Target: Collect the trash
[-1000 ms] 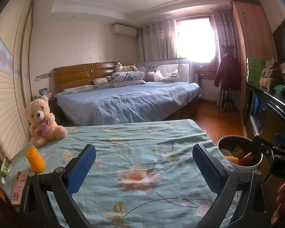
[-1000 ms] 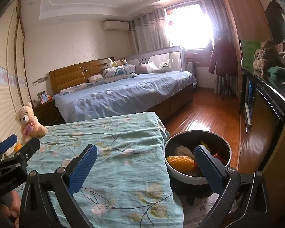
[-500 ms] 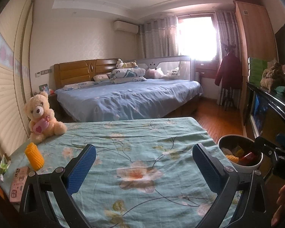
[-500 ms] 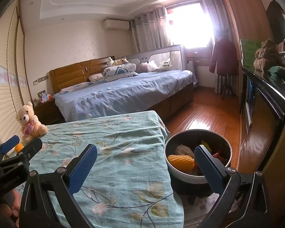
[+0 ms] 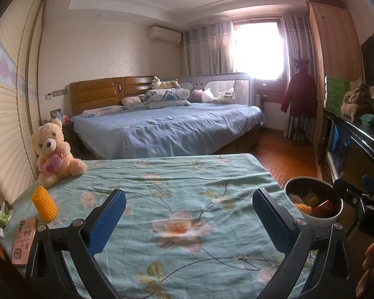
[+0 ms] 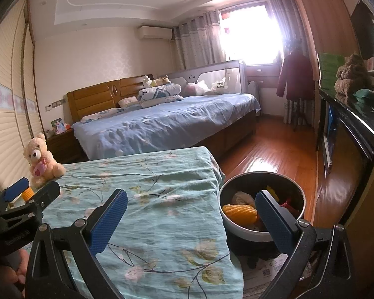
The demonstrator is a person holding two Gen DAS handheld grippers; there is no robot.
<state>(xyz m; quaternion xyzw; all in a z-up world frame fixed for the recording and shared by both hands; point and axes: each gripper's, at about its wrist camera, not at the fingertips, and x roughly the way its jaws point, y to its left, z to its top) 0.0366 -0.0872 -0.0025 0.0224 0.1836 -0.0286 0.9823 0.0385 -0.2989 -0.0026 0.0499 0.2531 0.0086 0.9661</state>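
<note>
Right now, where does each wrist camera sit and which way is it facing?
Left wrist: on the open left gripper, over the floral table, facing the bed; the right gripper and a hand show at right.
Right wrist: on the open right gripper, over the table's right edge and trash bin; left gripper at left.
Shared: teddy bear, bin, bed.

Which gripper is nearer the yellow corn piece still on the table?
Left. The left gripper is beside the corn piece; the right gripper is across the table near the bin.
</note>
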